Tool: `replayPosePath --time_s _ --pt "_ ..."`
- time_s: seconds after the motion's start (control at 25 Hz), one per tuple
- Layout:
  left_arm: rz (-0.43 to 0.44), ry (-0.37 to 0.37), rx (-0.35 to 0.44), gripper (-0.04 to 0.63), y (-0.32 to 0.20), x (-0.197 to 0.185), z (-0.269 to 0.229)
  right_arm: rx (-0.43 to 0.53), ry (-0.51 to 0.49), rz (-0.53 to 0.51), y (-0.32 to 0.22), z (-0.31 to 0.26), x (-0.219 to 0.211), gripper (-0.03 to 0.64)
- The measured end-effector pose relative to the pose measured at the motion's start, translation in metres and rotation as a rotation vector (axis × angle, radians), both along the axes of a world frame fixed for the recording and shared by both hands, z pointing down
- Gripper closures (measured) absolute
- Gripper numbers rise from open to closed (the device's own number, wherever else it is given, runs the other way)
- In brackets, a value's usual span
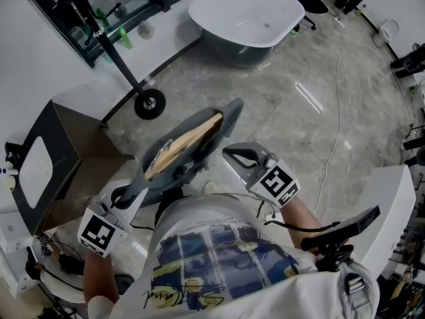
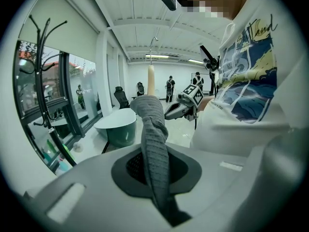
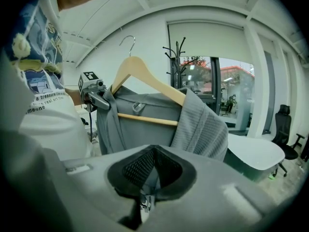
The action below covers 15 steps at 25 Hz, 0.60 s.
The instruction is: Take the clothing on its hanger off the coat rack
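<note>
A grey garment (image 1: 199, 128) hangs on a wooden hanger (image 1: 189, 138) in front of me, held level over the floor. My left gripper (image 1: 136, 185) is shut on a twisted strip of the garment (image 2: 154, 144) at its left end. My right gripper (image 1: 229, 153) is at the garment's right side, shut with a fold of grey cloth and a zipper piece (image 3: 143, 204) pinched between its jaws. In the right gripper view the hanger (image 3: 145, 76) has its metal hook (image 3: 128, 41) free in the air. The black coat rack (image 1: 116, 52) stands apart at the back left.
A white bathtub (image 1: 246, 15) sits straight ahead. An open brown box (image 1: 66, 151) stands at the left, a white cabinet (image 1: 392, 205) at the right. A thin cable (image 1: 335, 111) runs over the marble floor. The rack's wheeled foot (image 1: 151, 103) is near the box.
</note>
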<state>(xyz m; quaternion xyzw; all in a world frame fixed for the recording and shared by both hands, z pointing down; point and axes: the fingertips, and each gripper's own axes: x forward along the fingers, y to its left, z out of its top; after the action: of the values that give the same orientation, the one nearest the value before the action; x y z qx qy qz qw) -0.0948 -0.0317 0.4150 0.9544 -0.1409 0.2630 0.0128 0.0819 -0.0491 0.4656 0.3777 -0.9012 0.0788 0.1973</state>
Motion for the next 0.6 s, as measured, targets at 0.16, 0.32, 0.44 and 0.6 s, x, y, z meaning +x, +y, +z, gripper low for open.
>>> replayPosePath --time_s 0.16,0.32,0.44,0.6 --pt "0.000 -0.003 0.003 0.581 0.0004 0.0001 -0.0014 -0.002 0.005 0.000 0.0022 0.0012 0.0017 0.614" --pt "-0.007 0.000 0.003 0.581 -0.0004 0.0015 -0.0051 0.000 0.004 -0.007 0.0029 -0.0004 0.0021 0.614" --pt "-0.012 0.002 0.005 0.581 -0.0028 0.0029 -0.0068 0.000 0.002 -0.022 0.0014 0.0005 0.0005 0.614" --pt "-0.028 0.010 0.007 0.581 -0.0087 0.0041 -0.0092 0.001 0.006 -0.037 -0.0002 0.0040 -0.0008 0.614"
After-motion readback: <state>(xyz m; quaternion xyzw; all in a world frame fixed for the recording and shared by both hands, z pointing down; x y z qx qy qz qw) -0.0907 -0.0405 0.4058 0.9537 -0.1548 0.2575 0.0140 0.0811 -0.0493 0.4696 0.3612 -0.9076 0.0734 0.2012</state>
